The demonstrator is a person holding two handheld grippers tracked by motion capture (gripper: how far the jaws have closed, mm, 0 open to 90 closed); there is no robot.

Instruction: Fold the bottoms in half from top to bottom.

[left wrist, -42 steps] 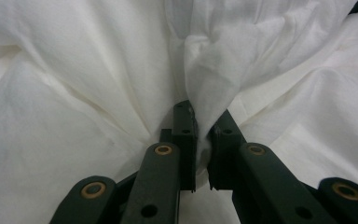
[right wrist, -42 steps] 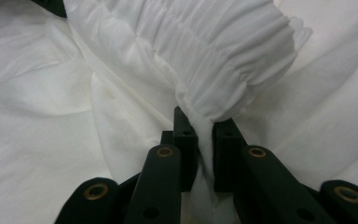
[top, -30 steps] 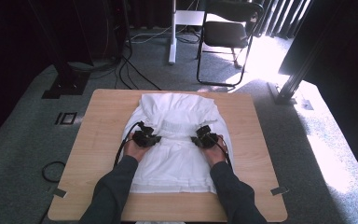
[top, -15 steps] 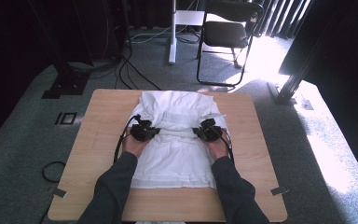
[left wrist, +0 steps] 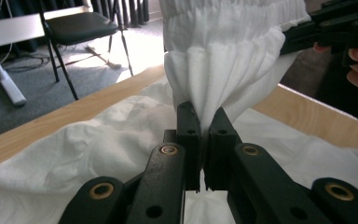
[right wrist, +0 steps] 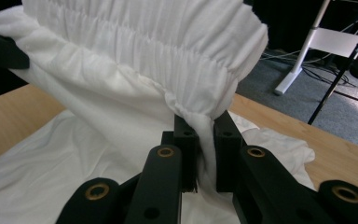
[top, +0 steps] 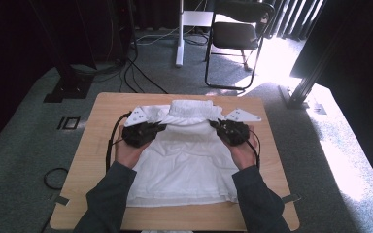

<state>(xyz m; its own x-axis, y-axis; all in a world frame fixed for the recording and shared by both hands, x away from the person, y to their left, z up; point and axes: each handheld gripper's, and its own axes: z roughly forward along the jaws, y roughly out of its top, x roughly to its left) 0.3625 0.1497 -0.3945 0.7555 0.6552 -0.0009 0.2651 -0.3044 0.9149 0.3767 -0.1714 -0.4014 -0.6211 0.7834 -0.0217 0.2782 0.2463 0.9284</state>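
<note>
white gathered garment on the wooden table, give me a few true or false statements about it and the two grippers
1. The left gripper is shut on the white gathered fabric garment. True.
2. The right gripper hangs open above the garment. False: its jaws pinch the cloth just under the gathered band.
3. The garment's gathered band is lifted while its lower part lies on the light wooden table. True.
4. The garment is dark blue. False: it is white.
5. A black chair stands beyond the table. True.
</note>
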